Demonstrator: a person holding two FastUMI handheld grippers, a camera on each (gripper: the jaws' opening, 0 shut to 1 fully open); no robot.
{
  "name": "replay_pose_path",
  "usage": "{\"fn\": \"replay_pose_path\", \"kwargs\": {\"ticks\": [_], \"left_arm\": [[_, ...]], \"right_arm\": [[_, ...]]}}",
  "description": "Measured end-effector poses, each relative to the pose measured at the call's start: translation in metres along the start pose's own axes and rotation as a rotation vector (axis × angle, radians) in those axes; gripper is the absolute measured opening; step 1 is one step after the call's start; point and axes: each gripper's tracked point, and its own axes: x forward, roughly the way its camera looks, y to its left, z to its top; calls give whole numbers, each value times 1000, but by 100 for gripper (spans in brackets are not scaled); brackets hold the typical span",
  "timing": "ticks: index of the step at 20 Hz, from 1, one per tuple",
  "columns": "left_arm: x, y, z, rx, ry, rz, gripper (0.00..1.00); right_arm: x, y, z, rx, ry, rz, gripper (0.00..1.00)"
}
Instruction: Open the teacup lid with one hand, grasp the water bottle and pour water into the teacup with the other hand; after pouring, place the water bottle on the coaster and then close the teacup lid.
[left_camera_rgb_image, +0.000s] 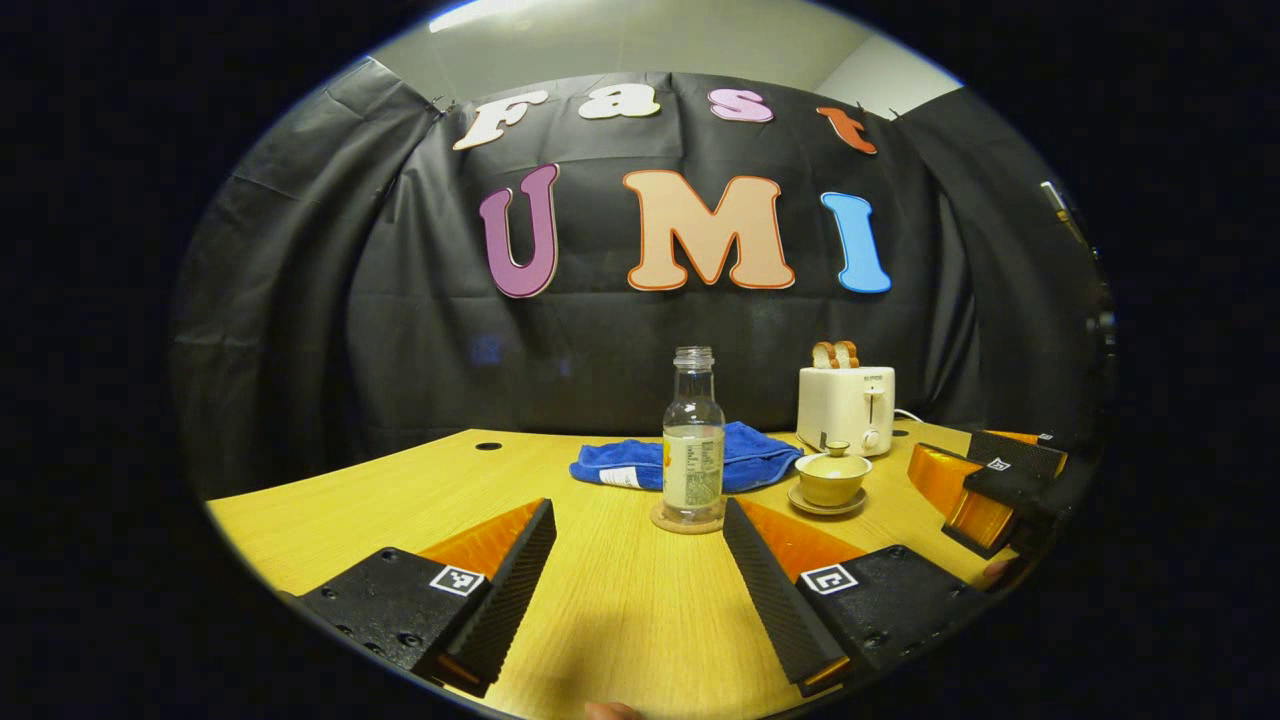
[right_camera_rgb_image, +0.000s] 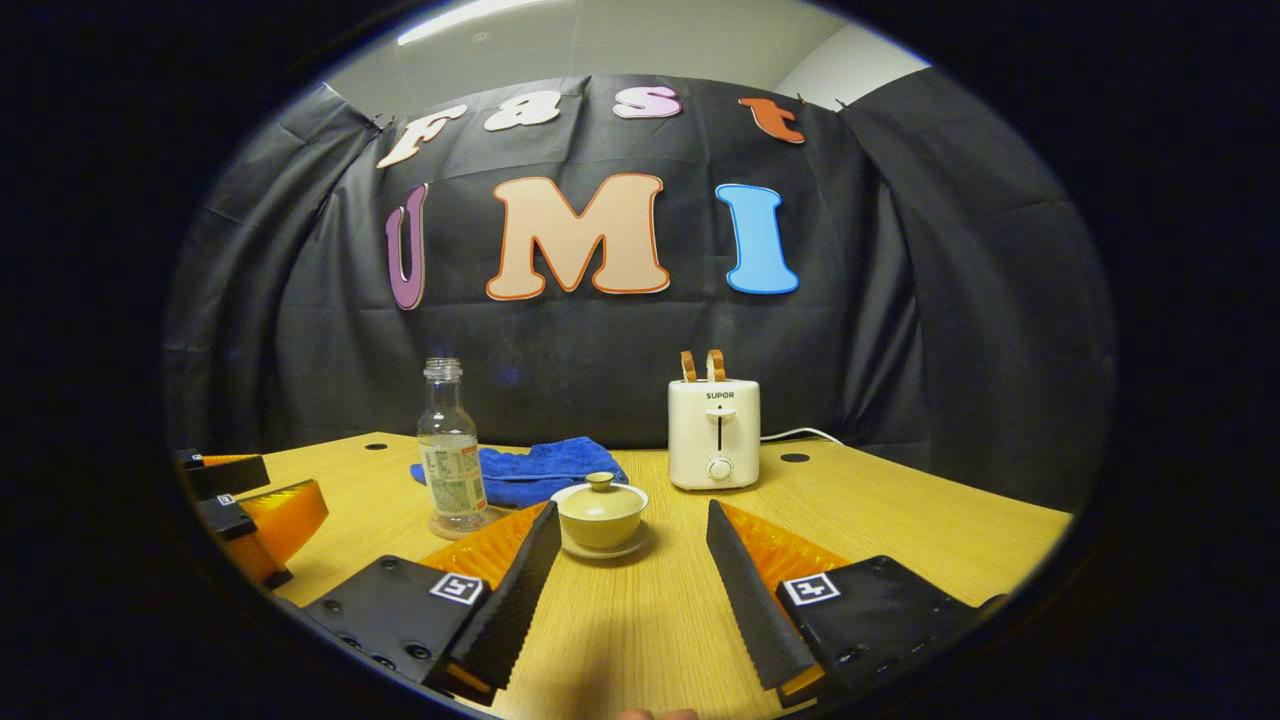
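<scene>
A clear, uncapped water bottle (left_camera_rgb_image: 693, 440), part full, stands upright on a round coaster (left_camera_rgb_image: 686, 521) at mid-table. Just right of it sits the yellow-green teacup (left_camera_rgb_image: 832, 478) on its saucer, lid on. My left gripper (left_camera_rgb_image: 638, 510) is open and empty, its fingertips short of the bottle. In the right gripper view the lidded teacup (right_camera_rgb_image: 600, 512) lies just beyond my right gripper (right_camera_rgb_image: 631, 512), which is open with nothing between its fingers. The bottle (right_camera_rgb_image: 451, 460) stands to the teacup's left. The right gripper (left_camera_rgb_image: 990, 480) also shows beside the teacup, and the left gripper (right_camera_rgb_image: 250, 500) at the table's left.
A blue cloth (left_camera_rgb_image: 740, 455) lies crumpled behind the bottle and the teacup. A white toaster (right_camera_rgb_image: 713, 432) with two slices of bread stands at the back, its cord trailing right. The wooden table (right_camera_rgb_image: 900, 530) has small round holes near its far edge.
</scene>
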Motion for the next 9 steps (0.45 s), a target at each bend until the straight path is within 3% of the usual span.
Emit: {"fn": "replay_pose_path", "kwargs": {"ticks": [7, 9], "left_arm": [[-19, -12, -1, 1, 1, 11, 98], [-19, -12, -2, 1, 4, 8, 99]], "right_arm": [[-37, 1, 1, -1, -2, -4, 92], [-38, 1, 0, -2, 2, -6, 95]]}}
